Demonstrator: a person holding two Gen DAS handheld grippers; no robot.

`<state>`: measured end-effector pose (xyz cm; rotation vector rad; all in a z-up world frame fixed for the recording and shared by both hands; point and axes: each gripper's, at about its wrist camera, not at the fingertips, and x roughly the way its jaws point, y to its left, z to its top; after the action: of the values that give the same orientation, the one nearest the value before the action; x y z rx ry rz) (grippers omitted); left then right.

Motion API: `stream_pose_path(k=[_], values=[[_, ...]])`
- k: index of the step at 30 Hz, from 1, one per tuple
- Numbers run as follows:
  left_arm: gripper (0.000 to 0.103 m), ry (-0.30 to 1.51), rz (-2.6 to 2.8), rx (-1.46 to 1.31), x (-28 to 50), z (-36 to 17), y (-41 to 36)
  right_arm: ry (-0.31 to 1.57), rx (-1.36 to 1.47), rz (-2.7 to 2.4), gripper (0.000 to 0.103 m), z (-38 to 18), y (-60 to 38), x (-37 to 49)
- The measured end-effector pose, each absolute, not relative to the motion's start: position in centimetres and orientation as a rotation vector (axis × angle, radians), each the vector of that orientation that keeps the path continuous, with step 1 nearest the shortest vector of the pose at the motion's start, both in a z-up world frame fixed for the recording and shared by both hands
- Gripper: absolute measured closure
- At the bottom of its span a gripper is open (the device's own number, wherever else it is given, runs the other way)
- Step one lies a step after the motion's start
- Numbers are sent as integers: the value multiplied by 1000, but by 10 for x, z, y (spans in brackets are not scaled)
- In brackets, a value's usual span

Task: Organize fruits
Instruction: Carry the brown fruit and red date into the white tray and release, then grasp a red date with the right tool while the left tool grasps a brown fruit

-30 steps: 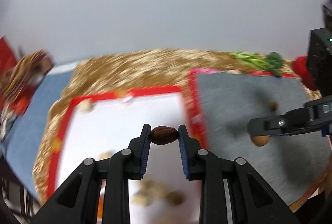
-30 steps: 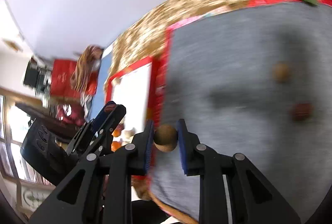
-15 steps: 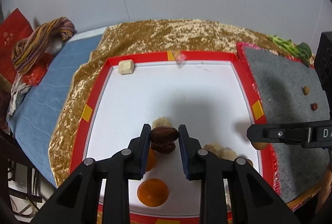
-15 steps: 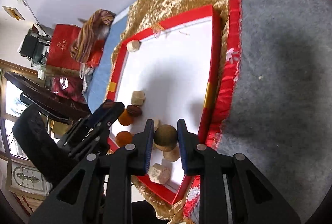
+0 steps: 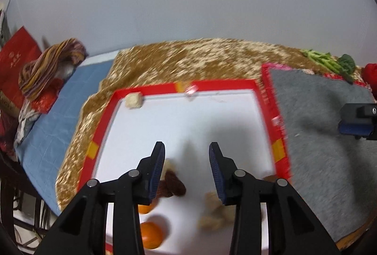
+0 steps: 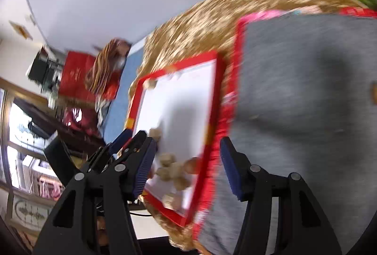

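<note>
A white tray with a red rim (image 5: 221, 85) lies on the gold cloth; it also shows in the right wrist view (image 6: 207, 127). My left gripper (image 5: 187, 160) is open and empty above the tray's near part. Below it lie dark red dates (image 5: 173, 185), two orange fruits (image 5: 150, 235) and pale lumpy pieces (image 5: 213, 213). My right gripper (image 6: 188, 160) is open and empty over the tray's near right edge, above a cluster of brown and tan fruits (image 6: 173, 171). One tan piece (image 5: 133, 100) sits in the tray's far left corner.
A grey felt mat (image 5: 329, 141) lies right of the tray, with one small brown fruit (image 6: 374, 92) on it. Green vegetables (image 5: 329, 62) lie at the far right. A blue cloth (image 5: 59, 118) and striped fabric (image 5: 47, 71) are on the left.
Both grippers have opened and let go: the left dropped its dark date in the tray, the right dropped its round brown fruit. Both have lifted and pulled back; the views are blurred.
</note>
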<state>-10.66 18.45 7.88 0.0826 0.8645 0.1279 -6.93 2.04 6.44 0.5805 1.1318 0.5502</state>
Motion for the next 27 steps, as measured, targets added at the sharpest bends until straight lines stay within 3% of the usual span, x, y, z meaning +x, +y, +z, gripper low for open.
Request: stream_pose_path(k=[14,23,26,27], values=[[61,841,-35,165,-93,79,92,1211,658,180,45,48,-169,-87],[60,843,-60,178,-94,76,80,1286,571,115,46,17,-146,-65],[60,846,-75,173,-91,75,72,1293,432,50,61,15,-131,-62],[60,844,-82,169,-91,75,69,1283,388,29,75,18,-129,-64]])
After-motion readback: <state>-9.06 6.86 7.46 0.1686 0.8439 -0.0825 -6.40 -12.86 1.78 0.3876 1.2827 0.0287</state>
